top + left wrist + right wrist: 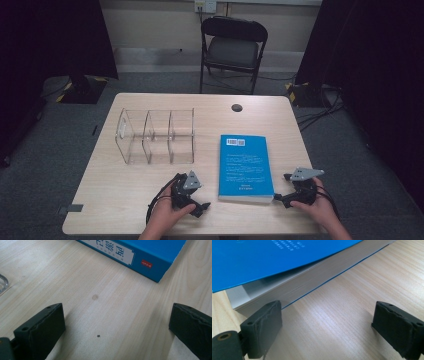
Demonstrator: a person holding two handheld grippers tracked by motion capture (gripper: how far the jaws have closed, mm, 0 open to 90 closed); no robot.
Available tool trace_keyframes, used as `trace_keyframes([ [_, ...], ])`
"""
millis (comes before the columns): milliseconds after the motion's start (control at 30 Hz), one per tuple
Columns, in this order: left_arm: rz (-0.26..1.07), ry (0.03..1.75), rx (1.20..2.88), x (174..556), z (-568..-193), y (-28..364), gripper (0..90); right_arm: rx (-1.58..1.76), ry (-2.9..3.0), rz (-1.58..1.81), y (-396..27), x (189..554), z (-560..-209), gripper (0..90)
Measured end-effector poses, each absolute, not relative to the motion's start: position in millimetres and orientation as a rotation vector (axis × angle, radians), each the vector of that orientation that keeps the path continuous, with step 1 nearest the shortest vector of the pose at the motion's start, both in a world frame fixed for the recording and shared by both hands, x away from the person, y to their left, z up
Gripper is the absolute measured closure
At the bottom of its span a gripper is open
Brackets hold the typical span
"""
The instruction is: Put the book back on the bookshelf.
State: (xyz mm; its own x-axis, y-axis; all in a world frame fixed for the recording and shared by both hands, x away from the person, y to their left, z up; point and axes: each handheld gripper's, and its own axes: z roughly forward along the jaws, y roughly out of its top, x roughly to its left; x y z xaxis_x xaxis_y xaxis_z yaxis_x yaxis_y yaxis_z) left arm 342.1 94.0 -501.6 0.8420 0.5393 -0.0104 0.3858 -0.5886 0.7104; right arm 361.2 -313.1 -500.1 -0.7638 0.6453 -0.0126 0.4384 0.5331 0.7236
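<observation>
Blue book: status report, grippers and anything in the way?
Left gripper and right gripper both open, jaws empty, flanking the near end. Blue book flat on table, untouched. Clear divider rack stands apart; nothing blocking.

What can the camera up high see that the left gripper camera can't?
High view alone: the whole clear rack, a chair, both hands, and the right hand-held gripper at the book's corner. Left gripper view alone: the book's spine label, a red mark, and the left hand-held gripper with jaws wide apart. Both: the blue book and the table.
</observation>
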Motion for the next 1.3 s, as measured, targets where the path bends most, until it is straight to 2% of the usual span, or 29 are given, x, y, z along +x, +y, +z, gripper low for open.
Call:
trace_keyframes([
  [467, 0.265, 0.674, 2.267, 342.3, -501.7, 93.4, 0.0, 0.889, 2.500, 1.071, -313.3, 359.0, -500.0, 9.4],
  [833, 0.250, 0.715, 2.328, 344.1, -495.8, 86.4, 0.3, 0.823, 2.544, 1.095, -313.7, 348.5, -498.1, 16.1],
  [900, 0.258, 0.718, 2.315, 344.4, -495.4, 87.1, 3.0, 0.830, 2.538, 1.096, -313.6, 346.9, -498.0, 16.5],
  [1000, 0.262, 0.707, 2.291, 344.1, -493.9, 88.5, 18.6, 0.812, 2.543, 1.083, -312.2, 344.3, -496.4, 18.7],
  [1200, 0.265, 0.688, 2.312, 338.9, -489.2, 82.5, 17.5, 0.772, 2.564, 1.062, -312.8, 339.7, -489.7, 18.7],
  [1300, 0.255, 0.660, 2.316, 336.4, -489.5, 78.3, 17.5, 0.778, 2.567, 1.158, -315.3, 338.0, -487.3, 19.3],
])
